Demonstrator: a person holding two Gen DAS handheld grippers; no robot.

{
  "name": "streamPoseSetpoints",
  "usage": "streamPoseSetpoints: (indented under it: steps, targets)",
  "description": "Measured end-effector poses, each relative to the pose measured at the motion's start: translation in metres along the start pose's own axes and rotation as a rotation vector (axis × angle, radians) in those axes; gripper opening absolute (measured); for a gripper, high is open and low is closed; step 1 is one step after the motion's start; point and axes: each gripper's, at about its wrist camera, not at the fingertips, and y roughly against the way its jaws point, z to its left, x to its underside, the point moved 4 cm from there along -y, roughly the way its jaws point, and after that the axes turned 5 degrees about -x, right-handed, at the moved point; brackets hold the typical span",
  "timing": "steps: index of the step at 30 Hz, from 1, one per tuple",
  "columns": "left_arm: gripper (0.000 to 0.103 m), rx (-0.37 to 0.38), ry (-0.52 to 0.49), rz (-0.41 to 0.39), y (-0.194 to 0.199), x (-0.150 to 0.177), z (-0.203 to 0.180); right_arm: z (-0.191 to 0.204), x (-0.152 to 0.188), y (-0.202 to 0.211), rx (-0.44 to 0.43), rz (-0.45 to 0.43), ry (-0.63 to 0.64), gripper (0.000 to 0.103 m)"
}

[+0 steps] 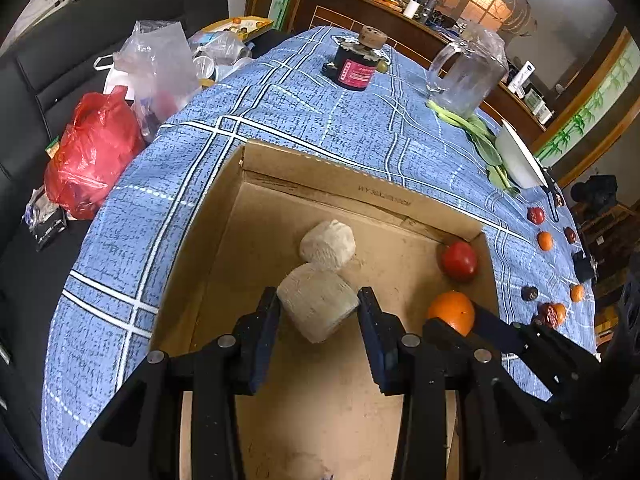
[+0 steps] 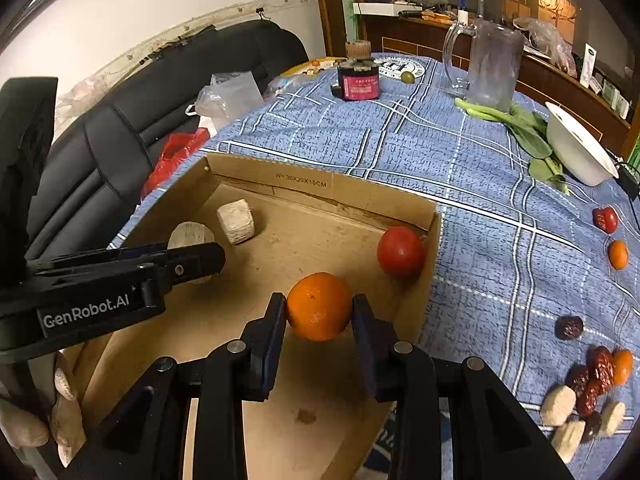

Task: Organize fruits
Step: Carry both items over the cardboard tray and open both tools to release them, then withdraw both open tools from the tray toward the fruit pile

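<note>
Orange [image 2: 319, 306]: clamped between the pads of the right tool [image 2: 319, 314], held above the floor of the cardboard box [image 2: 320, 186], near its right wall.

Pale chunk [image 1: 318, 306]: a rough, off-white cylinder clamped in the left tool [image 1: 319, 310], held over the box's left half. A second pale chunk [image 1: 327, 245] lies on the box floor just beyond it.

Red fruit [image 2: 401, 251]: resting in the box's far right corner.

Outside the box, on the blue checked surface [image 2: 500, 264]: small oranges, dark red dates and more pale pieces, well apart from the box; farther off a glass mug [image 2: 494, 66] and a white bowl [image 2: 576, 150].

Step in hand, by judgement: delivery of both items into the box. Next move calls for lowering each item near its like, then parting the pads.
</note>
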Motion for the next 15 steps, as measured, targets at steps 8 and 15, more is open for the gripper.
streamPoseSetpoints:
  steps: [8, 15]
  targets:
    - [0.052, 0.026, 0.043, -0.021, -0.004, -0.005, 0.004, 0.001, -0.004, 0.001, 0.015, -0.036, 0.010, 0.059]
    - [0.063, 0.040, 0.046, -0.059, 0.011, 0.010, 0.004, -0.006, 0.006, 0.045, 0.026, -0.130, 0.002, 0.064]
